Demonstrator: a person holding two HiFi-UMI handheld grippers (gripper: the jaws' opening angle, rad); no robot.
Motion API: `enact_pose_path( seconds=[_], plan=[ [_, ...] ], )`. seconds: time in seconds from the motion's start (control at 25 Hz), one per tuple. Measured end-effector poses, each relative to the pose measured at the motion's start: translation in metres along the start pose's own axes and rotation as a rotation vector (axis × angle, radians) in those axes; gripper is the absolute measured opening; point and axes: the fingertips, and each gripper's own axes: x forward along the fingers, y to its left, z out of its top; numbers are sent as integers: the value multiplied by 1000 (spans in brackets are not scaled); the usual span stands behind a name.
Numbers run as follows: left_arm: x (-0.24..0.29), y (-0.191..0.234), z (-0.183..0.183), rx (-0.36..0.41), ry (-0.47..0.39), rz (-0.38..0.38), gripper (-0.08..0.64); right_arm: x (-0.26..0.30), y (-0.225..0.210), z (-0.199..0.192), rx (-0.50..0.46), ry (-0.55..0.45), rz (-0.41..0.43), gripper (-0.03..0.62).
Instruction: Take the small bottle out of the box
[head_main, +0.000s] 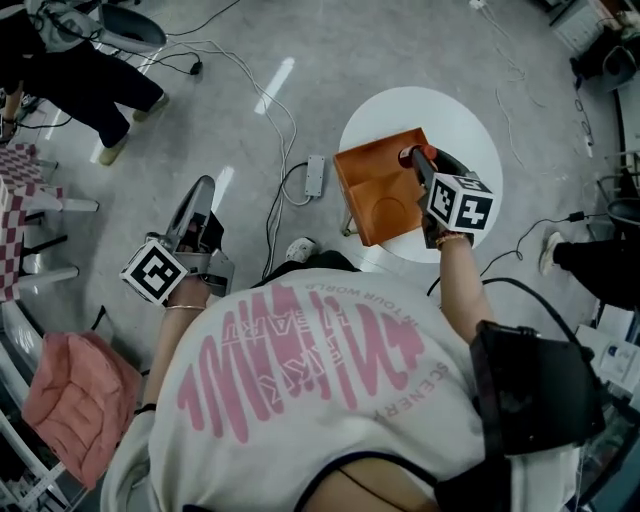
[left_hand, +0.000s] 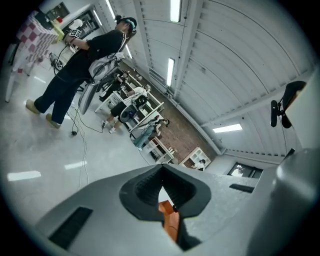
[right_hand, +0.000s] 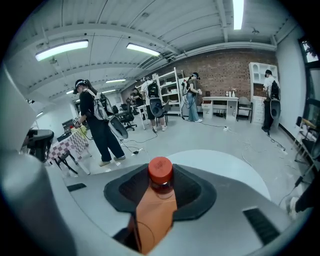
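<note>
The small bottle (head_main: 413, 156), with a red cap (right_hand: 160, 171) and dark contents, is held between the jaws of my right gripper (head_main: 420, 163), which is shut on its neck. It hangs just above the open orange box (head_main: 375, 190), which stands on the round white table (head_main: 470, 125). In the right gripper view the box (right_hand: 150, 220) shows below the bottle. My left gripper (head_main: 200, 190) is far to the left over the floor, away from the table. Its jaws stand together with nothing held. A sliver of the orange box (left_hand: 170, 220) shows through them.
A power strip (head_main: 314, 175) and several cables lie on the grey floor left of the table. A person in dark clothes (head_main: 90, 80) stands at the upper left. A pink cushioned seat (head_main: 75, 395) is at the lower left, and another person's shoe (head_main: 553, 250) is at the right.
</note>
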Motion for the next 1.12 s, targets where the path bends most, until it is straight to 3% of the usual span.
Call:
enact_pose_path(
  seconds=[0.2,0.36,0.84,1.12],
  plan=[
    [14,-21,-9,33,47,-67,8,-36,6,7,6,-49,1,140],
    [39,-51,-28,71,82,-140,8,-64,-15,16,10,-114,1,140],
    [63,-101,-67,109,141,-231,8,-142,-39,40,-26,-300,-34,140],
    [57,-119,-82,251,147,-245,8,-165,-39,29,-71,-275,-39,140]
  ],
)
